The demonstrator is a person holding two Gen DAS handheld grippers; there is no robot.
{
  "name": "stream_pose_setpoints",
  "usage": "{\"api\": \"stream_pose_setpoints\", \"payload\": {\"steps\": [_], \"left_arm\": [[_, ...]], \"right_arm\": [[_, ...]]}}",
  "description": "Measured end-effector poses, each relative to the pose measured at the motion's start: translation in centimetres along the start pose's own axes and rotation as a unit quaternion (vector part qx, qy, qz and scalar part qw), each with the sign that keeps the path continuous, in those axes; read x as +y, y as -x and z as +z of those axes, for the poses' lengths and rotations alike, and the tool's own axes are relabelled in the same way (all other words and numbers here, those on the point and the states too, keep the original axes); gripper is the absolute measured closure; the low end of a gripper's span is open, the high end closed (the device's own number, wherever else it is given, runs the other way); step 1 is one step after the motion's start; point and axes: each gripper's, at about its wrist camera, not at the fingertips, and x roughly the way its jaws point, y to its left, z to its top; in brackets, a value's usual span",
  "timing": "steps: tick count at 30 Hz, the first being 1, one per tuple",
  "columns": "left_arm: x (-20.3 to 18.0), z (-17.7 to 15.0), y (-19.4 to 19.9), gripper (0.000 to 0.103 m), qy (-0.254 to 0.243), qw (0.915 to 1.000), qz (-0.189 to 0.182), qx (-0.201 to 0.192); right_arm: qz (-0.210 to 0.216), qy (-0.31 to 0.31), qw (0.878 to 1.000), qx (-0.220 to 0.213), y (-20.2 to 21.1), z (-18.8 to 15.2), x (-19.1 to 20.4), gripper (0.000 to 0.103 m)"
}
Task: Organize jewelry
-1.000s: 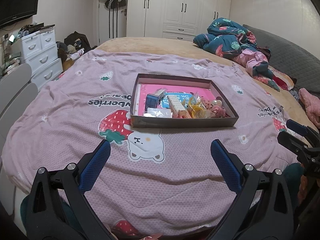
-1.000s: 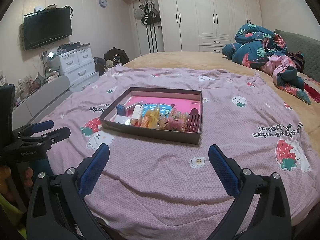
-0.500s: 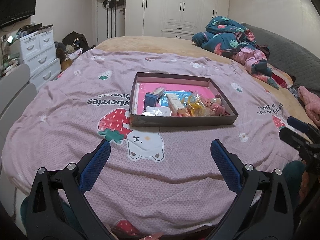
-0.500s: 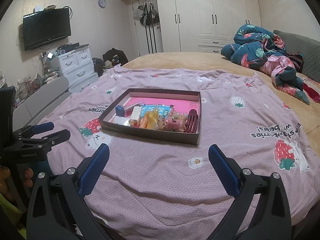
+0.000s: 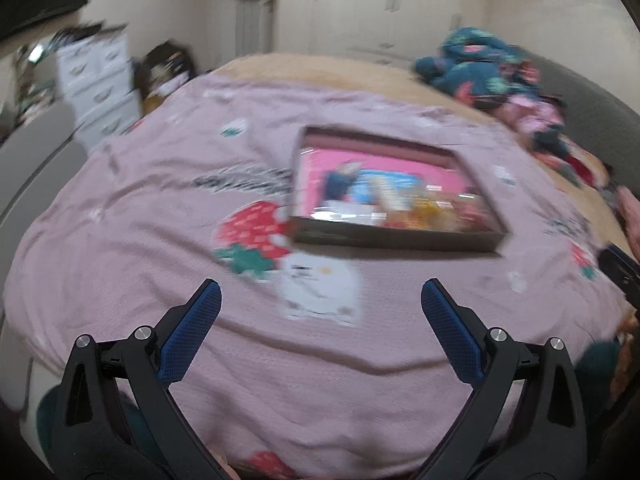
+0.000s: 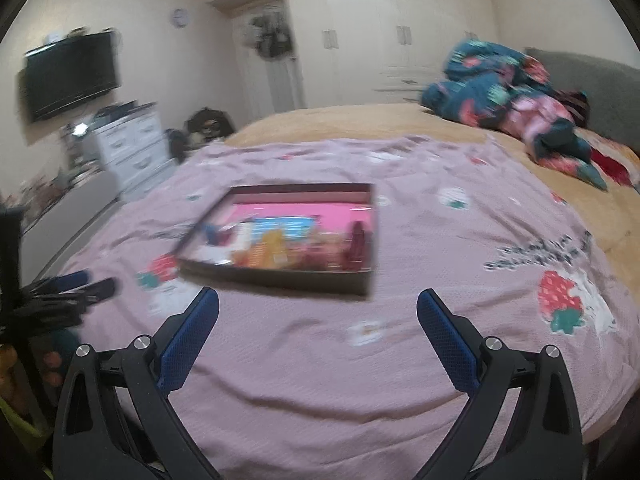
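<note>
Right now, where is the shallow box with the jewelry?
The shallow box lies on the pink strawberry blanket mid-bed, ahead of both open grippers. In the left wrist view it sits right of centre beside a printed strawberry; in the right wrist view, left of centre.

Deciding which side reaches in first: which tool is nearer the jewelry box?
Right, narrowly. The right tool sits just short of the jewelry box; the left tool hangs farther back, with the box ahead to its right.

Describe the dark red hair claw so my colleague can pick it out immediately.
Start at the pink strawberry-print blanket and find the shallow brown box lying on it. The dark red hair claw stands against the box's right wall, taller and darker than the yellow and pink trinkets beside it.
</note>
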Motion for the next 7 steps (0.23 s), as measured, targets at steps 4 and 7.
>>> {"api": "stream_pose_setpoints", "payload": {"steps": [4,7], "left_arm": [[5.3,3.4,-4.1,0.009,0.047,0.9963,0.07,0.017],[10.2,6.5,-8.5,0.009,0.086,0.9857,0.14,0.037]], "right_arm": [[-0.113,-0.047,0.992,0.034,-5.0,1.5,-7.2,0.004],[-0.206,-0.095,0.972,0.069,-9.4,2.6,-14.3,0.004]]}}
